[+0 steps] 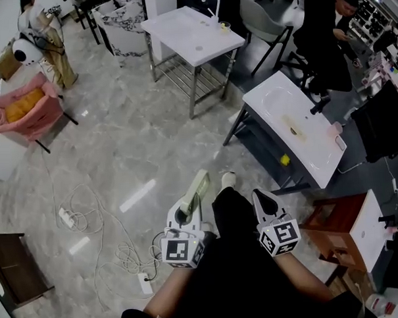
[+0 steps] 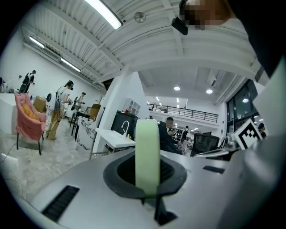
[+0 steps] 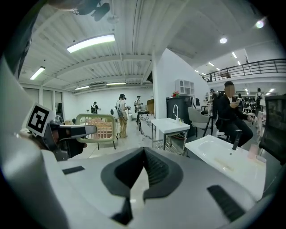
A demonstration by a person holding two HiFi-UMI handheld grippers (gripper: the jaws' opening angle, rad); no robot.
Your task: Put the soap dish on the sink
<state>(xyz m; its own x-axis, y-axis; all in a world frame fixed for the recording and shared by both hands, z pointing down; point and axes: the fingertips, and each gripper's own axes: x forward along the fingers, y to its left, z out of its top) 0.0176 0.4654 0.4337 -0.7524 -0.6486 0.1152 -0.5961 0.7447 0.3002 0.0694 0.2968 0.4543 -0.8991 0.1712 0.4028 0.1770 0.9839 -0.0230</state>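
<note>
A pale green slatted soap dish (image 1: 195, 191) sticks out forward from my left gripper (image 1: 187, 213), which is shut on its near end. In the left gripper view the soap dish (image 2: 147, 154) stands edge-on between the pads. My right gripper (image 1: 264, 199) is beside it, shut and empty; its jaws (image 3: 144, 151) meet at the tips. The white sink (image 1: 296, 128) with a black faucet (image 1: 320, 104) stands ahead to the right, apart from both grippers. The right gripper view shows the sink (image 3: 223, 156) at right and the soap dish (image 3: 94, 129) at left.
A second white sink table (image 1: 190, 33) stands farther back. A person in black (image 1: 325, 37) sits beyond the sink. A brown wooden cabinet (image 1: 333, 225) is close at right. Cables and power strips (image 1: 90, 219) lie on the floor at left, a pink chair (image 1: 25, 110) beyond.
</note>
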